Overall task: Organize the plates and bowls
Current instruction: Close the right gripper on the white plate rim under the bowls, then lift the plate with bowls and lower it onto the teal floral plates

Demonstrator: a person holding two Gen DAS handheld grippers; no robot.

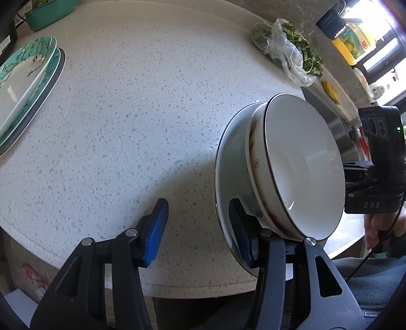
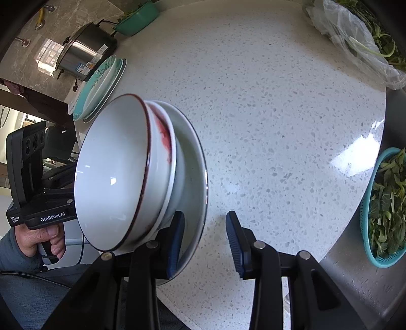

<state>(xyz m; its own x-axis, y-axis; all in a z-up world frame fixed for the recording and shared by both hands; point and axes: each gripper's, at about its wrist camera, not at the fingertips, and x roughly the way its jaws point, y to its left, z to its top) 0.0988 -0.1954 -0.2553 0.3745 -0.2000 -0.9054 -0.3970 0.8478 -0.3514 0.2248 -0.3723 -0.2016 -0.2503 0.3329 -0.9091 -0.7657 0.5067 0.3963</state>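
A stack of white bowls sits on a grey-white plate near the counter's front edge; the lower bowl has red marks. The stack also shows in the right wrist view, on the plate. My left gripper is open, its right finger against the plate's rim, its left finger apart over bare counter. My right gripper is open, its left finger at the plate's rim by the bowls. A stack of teal patterned plates lies at the far left, also seen in the right wrist view.
White speckled counter. A bag of greens lies at the back right. A teal basin and a steel pot stand at the back. A teal basket of leaves sits in the sink at right.
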